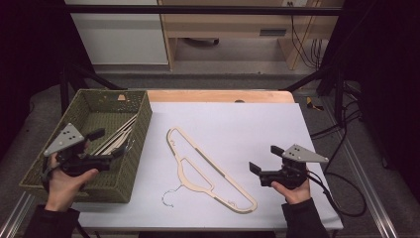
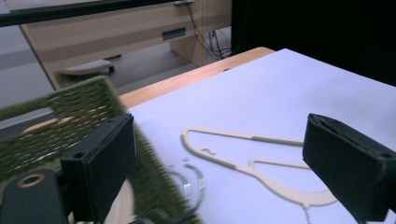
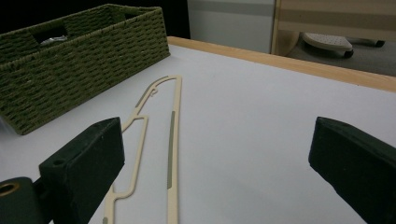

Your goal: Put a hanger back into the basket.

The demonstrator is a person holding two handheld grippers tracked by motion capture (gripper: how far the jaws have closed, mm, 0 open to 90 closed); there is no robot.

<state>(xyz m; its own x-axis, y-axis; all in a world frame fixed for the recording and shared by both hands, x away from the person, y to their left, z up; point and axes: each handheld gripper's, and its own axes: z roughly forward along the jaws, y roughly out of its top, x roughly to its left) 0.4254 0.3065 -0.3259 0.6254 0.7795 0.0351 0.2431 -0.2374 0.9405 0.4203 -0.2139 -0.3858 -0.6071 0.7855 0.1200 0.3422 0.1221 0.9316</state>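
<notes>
A pale wooden hanger [image 1: 221, 173] with a wire hook lies flat on the white table cover, near the front middle. An olive woven basket [image 1: 140, 130] stands at the left with more wooden hangers [image 1: 116, 136] inside. My left gripper [image 1: 101, 148] hovers over the basket's near right part, open, nothing between its jaws. In the left gripper view [image 2: 219, 135] the basket rim [image 2: 84, 112] and the hanger [image 2: 233, 135] lie ahead. My right gripper [image 1: 265, 159] is open and empty, right of the hanger. The right gripper view [image 3: 219, 140] faces the hanger [image 3: 173, 140] and basket [image 3: 79, 60].
The table's wooden back edge [image 1: 218, 95] shows beyond the white cover [image 1: 257, 124]. Black frame bars [image 1: 317, 74] flank the table, and cables [image 1: 346, 129] hang off the right side. A cabinet [image 1: 119, 34] and desk stand behind.
</notes>
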